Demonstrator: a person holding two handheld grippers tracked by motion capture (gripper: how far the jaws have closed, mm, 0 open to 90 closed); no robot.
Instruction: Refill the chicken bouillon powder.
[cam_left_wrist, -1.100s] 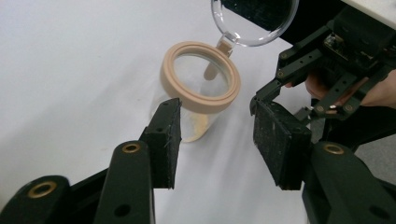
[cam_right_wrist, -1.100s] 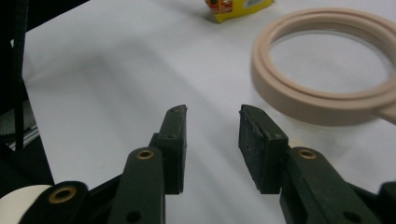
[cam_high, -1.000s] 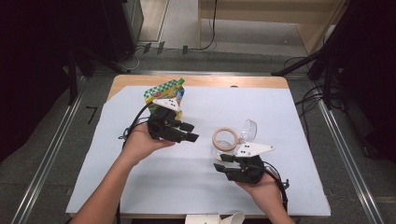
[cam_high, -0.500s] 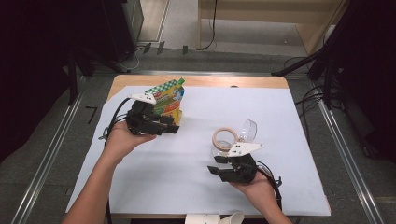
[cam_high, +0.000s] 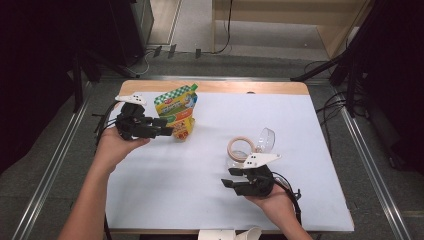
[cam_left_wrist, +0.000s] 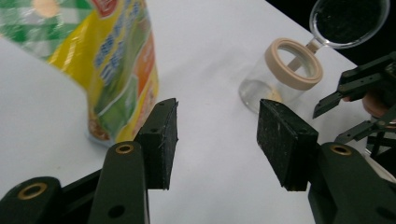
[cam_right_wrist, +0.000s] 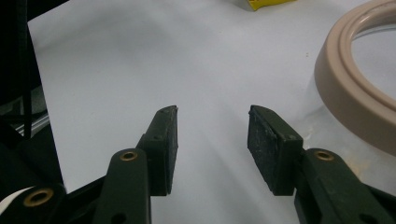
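the yellow and green snack pouch (cam_high: 177, 111) is seen standing upright on the white table (cam_high: 200, 200), toward its far left corner, and it is taken here as the landmark. the left claw (cam_high: 167, 126) is held level just to the left of the pouch, its tips at the pouch's lower front edge; in the left gripper view the pouch (cam_left_wrist: 109, 65) rises just ahead and to the left of the claw (cam_left_wrist: 217, 135), whose jaws are released with nothing between them, and whether one tip brushes the pouch cannot be told. the pouch's long axis runs vertical, so a grip would probably be taken across its narrow width from the side. the clear jar (cam_high: 243, 152) with a tan rim and a hinged lid swung open is found well to the right of the pouch and nearer the person. the right claw (cam_high: 231, 177) is held just in front of that jar, also released and empty, with the jar's rim (cam_right_wrist: 359, 93) close at its right in the right gripper view. the left hand is judged much the nearer to the pouch, the right to the jar.
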